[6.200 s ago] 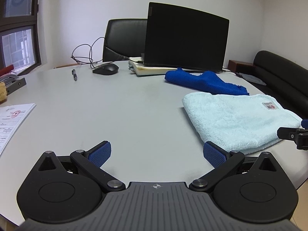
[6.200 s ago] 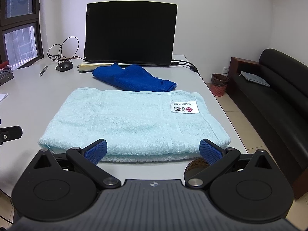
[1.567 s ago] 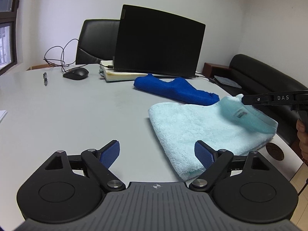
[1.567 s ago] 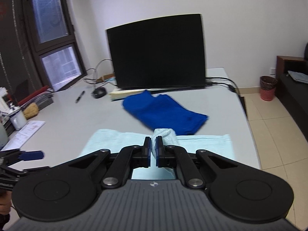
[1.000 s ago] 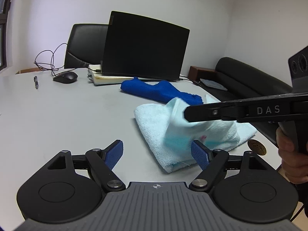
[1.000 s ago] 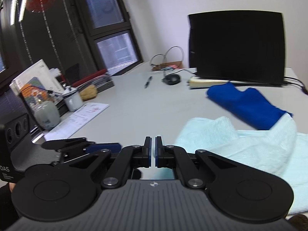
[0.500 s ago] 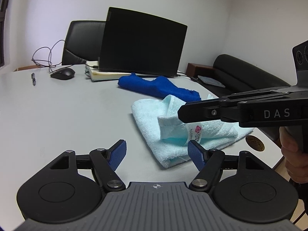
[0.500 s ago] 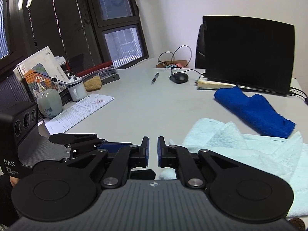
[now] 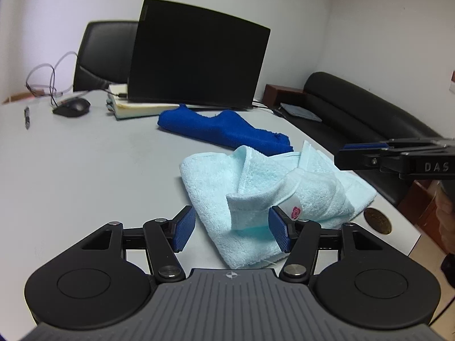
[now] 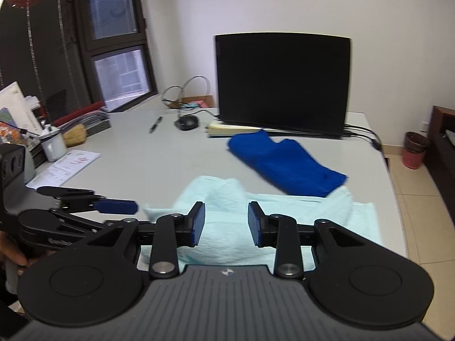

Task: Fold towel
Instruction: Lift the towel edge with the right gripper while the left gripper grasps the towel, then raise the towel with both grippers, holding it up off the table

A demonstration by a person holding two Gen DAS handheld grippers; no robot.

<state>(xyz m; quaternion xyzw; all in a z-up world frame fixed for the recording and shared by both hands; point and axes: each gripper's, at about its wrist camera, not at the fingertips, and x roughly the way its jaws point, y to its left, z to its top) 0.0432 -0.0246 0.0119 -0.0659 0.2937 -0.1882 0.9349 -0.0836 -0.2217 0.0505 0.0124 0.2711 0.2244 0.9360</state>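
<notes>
One pale towel (image 9: 216,182) lies on the tabletop (image 9: 85,164) near its front edge, the flap folded over it rumpled and skewed. Risk, as I judge it: the flap slumps or drags crooked, since the right gripper (image 10: 224,223) fingers are opening with nothing pressed between them. Left gripper (image 9: 231,228) fingers are closing, open around the towel's near corner, not pinching yet. The monitor (image 9: 196,56) sits well back; the blue cloth (image 9: 224,130) touches the towel's far edge and could snag.

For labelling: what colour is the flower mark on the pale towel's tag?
Pink-red, on a white tag; the left wrist view shows it best.
</notes>
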